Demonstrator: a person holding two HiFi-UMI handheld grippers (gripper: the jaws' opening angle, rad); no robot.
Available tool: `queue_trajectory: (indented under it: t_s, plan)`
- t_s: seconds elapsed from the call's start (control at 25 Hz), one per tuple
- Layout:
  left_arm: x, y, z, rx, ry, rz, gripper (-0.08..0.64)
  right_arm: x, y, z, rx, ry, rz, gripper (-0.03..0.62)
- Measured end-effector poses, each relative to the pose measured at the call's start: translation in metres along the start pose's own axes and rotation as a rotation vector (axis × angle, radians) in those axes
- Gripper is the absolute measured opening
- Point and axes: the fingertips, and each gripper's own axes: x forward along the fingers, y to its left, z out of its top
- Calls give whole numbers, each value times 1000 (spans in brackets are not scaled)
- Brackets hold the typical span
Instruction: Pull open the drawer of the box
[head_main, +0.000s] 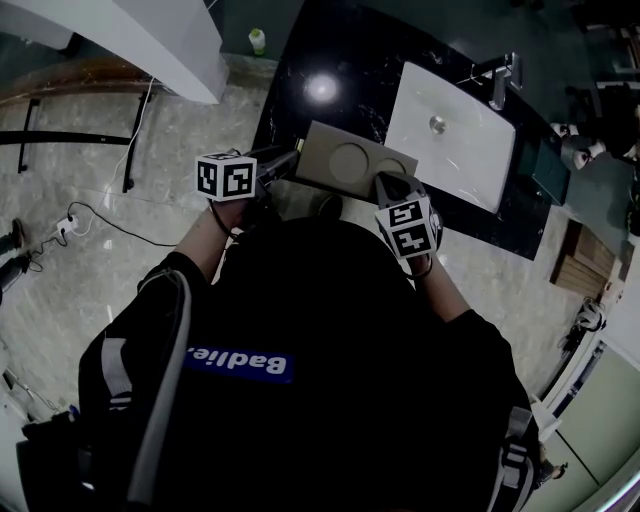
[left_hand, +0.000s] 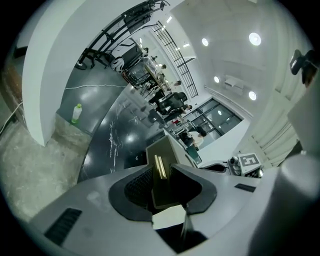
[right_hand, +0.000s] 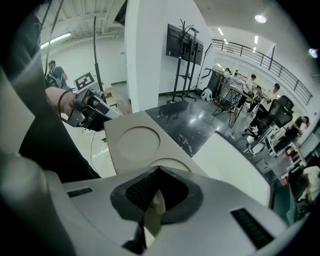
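In the head view, the box (head_main: 350, 160) lies on the dark table (head_main: 300, 70), at 12 o'clock from the person's chest, with two round recesses in its top. The left claw (head_main: 288, 160) meets the box at its 9 o'clock end, and the right claw (head_main: 386, 186) sits on its edge at about 4 o'clock. A white basin (head_main: 450, 125) lies on the table at 2 o'clock from the box. In the left gripper view, the left claw is nearly closed, its two dark pads lying on either side of the olive drawer front, and the brass handle (left_hand: 159, 166) stands between their tips. I cannot tell how far out the drawer stands. A green bottle (left_hand: 76, 113) stands at 10 o'clock, well apart. In the right gripper view, the right claw is pinched tight on the tan edge of the box, its tips meeting over the nearer round recess.
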Motion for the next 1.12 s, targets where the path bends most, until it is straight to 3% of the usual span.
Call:
queue_trajectory:
  t_s: [0.44,0.8,1.12]
  plan:
    - [4,5,1,-120,-14,-43,37,1,-2,0,19,0,-8,0]
    - [2,8,0,-75,5,-6,28,0,0,-1,32,-9,-7,0]
    - [-22,24,14,-76,-30,40,28,1,-1,-1,33,-1,-14,0]
